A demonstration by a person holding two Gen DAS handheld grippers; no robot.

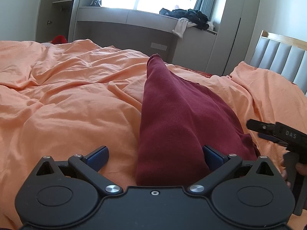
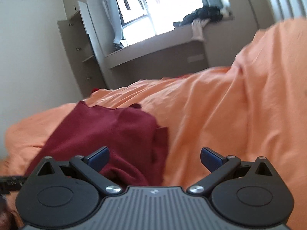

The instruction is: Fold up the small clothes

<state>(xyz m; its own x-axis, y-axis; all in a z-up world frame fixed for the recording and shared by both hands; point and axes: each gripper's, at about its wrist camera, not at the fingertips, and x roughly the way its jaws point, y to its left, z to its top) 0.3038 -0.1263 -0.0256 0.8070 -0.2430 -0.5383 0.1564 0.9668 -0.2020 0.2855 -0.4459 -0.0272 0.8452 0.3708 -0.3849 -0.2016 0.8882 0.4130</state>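
Orange bedding (image 1: 67,99) lies rumpled under both tongs, which gape empty. Your left tongs (image 1: 155,156) straddle the maroon garment's (image 1: 172,115) near edge; your right tongs (image 2: 155,158) sit just beside its hem. Pinch that near edge, then fold forward.

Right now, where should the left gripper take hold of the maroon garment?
Probably at the near end of the maroon garment, between the open left gripper fingers. It lies as a long strip running away over the orange bedsheet, so come in low from the near side.
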